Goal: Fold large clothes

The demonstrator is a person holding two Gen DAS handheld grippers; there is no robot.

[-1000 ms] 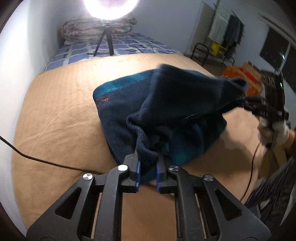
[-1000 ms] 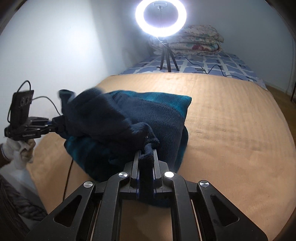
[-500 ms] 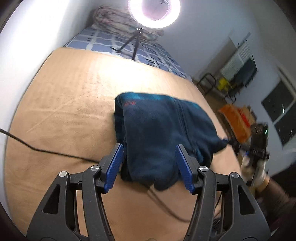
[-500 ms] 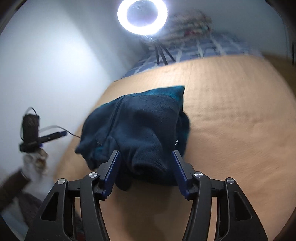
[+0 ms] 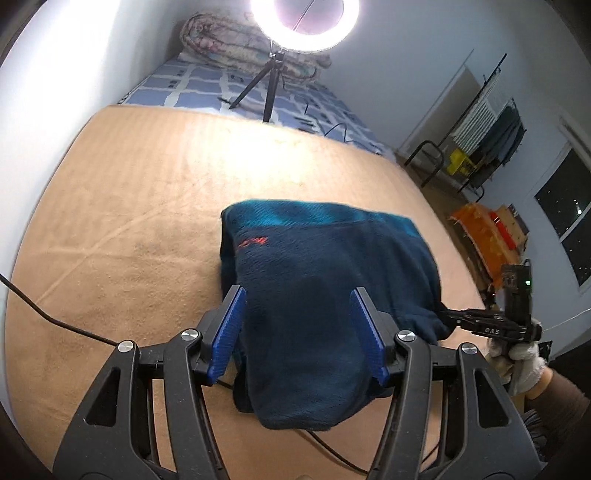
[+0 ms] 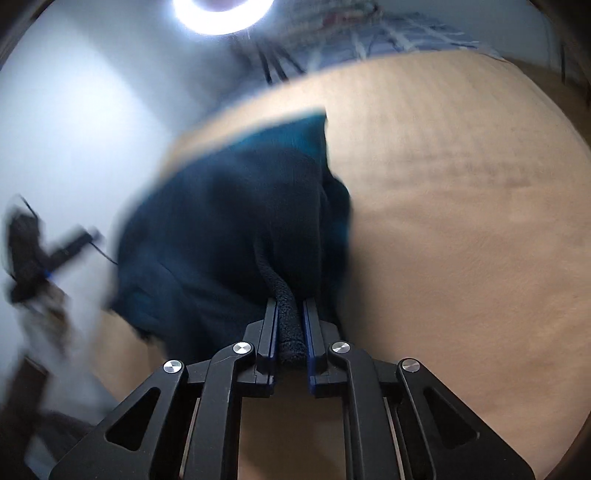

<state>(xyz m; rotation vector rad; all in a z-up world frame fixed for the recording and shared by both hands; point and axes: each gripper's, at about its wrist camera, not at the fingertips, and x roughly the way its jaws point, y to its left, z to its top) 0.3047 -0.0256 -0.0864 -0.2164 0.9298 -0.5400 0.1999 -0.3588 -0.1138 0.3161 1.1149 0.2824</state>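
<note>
left wrist view: the left gripper (image 5: 301, 332) reaches up from six o'clock with its blue pads (image 5: 226, 334) spread wide and released, having opened out from a pinch within the last second. the folded navy fleece (image 5: 321, 280) lies on the tan blanket (image 5: 140, 206) at the centre of the view; its near, rounded edge sits between the two pads, but neither pad presses on the cloth. a teal band crosses the fleece's far edge toward twelve o'clock and a small red mark shows near its ten o'clock corner. at three to four o'clock the right gripper (image 5: 448, 315) meets the fleece's right-hand corner, carried by a hand in a white glove (image 5: 521, 365). a black cable (image 5: 55, 321) runs over the blanket at nine o'clock. a ring light (image 5: 304, 18) on a tripod stands at twelve o'clock.

right wrist view: the picture is blurred by motion. the right gripper (image 6: 290, 328) rises from six o'clock and is clenched on a rolled edge of the fleece (image 6: 229, 229); its jaws have just closed in on that roll, which fills the narrow slot between the pads. the rest of the fleece spreads from the tips toward eleven and twelve o'clock across the blanket (image 6: 461, 221). the left gripper (image 6: 79, 240) is a dark smear at nine o'clock; its state cannot be read here.
</note>
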